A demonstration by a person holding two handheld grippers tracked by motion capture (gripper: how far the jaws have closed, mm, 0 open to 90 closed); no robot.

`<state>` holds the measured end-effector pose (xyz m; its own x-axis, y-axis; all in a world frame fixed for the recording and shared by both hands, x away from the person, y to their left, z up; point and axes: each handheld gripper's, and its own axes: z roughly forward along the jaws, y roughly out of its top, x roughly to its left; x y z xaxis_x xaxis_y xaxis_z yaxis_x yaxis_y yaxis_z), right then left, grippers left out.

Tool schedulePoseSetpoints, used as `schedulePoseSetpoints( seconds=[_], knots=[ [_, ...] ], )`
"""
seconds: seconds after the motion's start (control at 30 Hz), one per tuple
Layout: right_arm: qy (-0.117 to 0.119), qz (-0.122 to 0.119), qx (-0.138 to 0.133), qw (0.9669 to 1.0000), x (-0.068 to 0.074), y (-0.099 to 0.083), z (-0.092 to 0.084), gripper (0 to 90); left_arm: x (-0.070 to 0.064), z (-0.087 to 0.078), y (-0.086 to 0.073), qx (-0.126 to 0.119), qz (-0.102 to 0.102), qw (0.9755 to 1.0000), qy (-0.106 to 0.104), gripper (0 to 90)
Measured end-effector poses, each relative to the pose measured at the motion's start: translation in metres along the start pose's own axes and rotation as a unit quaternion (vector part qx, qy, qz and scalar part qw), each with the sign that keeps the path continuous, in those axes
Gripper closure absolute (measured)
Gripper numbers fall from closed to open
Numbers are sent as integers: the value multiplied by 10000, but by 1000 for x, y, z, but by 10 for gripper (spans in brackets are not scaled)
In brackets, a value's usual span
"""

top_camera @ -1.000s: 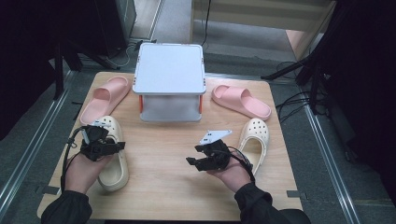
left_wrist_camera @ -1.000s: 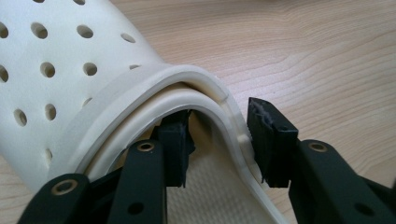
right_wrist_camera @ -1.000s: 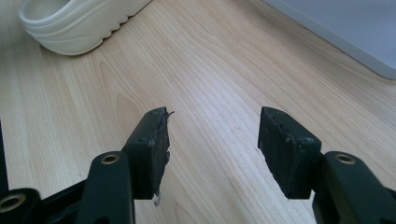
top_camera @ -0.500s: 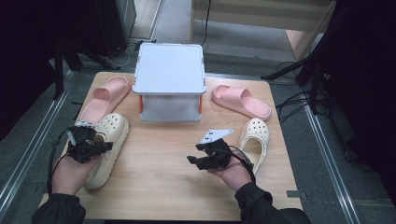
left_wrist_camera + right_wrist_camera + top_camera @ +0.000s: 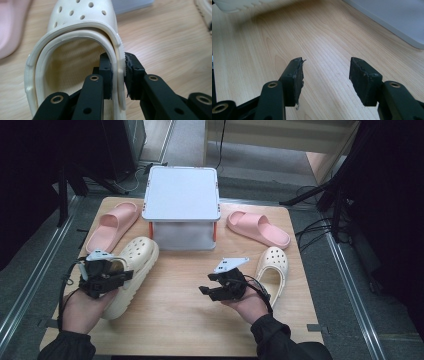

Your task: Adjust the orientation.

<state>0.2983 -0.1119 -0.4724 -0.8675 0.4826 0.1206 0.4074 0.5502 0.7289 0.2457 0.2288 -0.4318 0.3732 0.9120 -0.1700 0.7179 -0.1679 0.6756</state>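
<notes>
A cream clog point(image 5: 136, 262) is in my left gripper point(image 5: 117, 276) at the table's left. Its jaws have just closed on the clog's side wall near the heel opening. In the left gripper view the pads point(image 5: 132, 75) pinch that wall of the clog point(image 5: 82, 15), one inside and one outside. The clog is raised, with its toe toward the white box. Its mate, a second cream clog point(image 5: 272, 272), lies on the table at the right. Beside that one my right gripper point(image 5: 206, 285) stands open, its jaws a touch narrower than before. Bare wood shows between the jaws of the right gripper point(image 5: 325, 77).
A white box on short orange legs point(image 5: 182, 195) stands at the back centre. One pink slipper point(image 5: 112, 225) lies to its left, another pink slipper point(image 5: 257, 227) to its right. The wooden table point(image 5: 175, 330) ends in metal rails on both sides.
My left gripper closed on the cream clog's wall, then lifted it and carried it up and right, toward the box. The right hand has stayed where it was.
</notes>
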Motion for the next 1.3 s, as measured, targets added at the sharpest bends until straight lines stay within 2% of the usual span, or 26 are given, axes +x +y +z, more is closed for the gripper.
schedulePoseSetpoints(
  seconds=[0.2, 0.33, 0.67, 0.77, 0.93, 0.97, 1.0, 1.03, 1.07, 1.13, 1.2, 1.3],
  knots=[
    [28, 69, -54, 10000, 0, -1, -1, 467, -32, 21, 8, 183, 371, 9987, -296, 775],
    [-43, 90, -180, 9998, -1, -3, -4, 467, -45, 34, 12, 294, 550, 9969, -485, 774],
    [-239, 345, -344, 9985, -3, -10, -9, 476, -64, 65, 18, 602, 867, 9920, -686, 769],
    [-290, 323, -409, 9982, 0, -10, -11, 500, -68, 69, 19, 659, 973, 9906, -702, 767],
    [-243, 320, -351, 9986, 0, -10, -6, 585, -69, 71, 19, 719, 1037, 9890, -778, 751],
    [-239, 320, -350, 9986, 0, -9, -5, 600, -68, 71, 19, 763, 1064, 9878, -839, 743],
    [-225, 323, -349, 9986, -1, -7, -4, 619, -68, 71, 19, 772, 1052, 9865, -988, 726],
    [-224, 331, -336, 9986, -1, -6, -2, 636, -68, 71, 19, 772, 1052, 9865, -988, 717],
    [-216, 347, -339, 9986, -1, -4, -1, 652, -68, 67, 19, 707, 1092, 9843, -1190, 692],
    [-203, 337, -377, 9985, -1, 0, 1, 685, -69, 64, 20, 643, 1147, 9842, -1184, 681],
    [-167, 356, -375, 9985, -1, 3, 5, 709, -67, 57, 20, 582, 1241, 9825, -1259, 681],
    [-122, 355, -339, 9987, 0, 6, 11, 755, -62, 45, 20, 487, 1277, 9823, -1280, 701]
  ],
)
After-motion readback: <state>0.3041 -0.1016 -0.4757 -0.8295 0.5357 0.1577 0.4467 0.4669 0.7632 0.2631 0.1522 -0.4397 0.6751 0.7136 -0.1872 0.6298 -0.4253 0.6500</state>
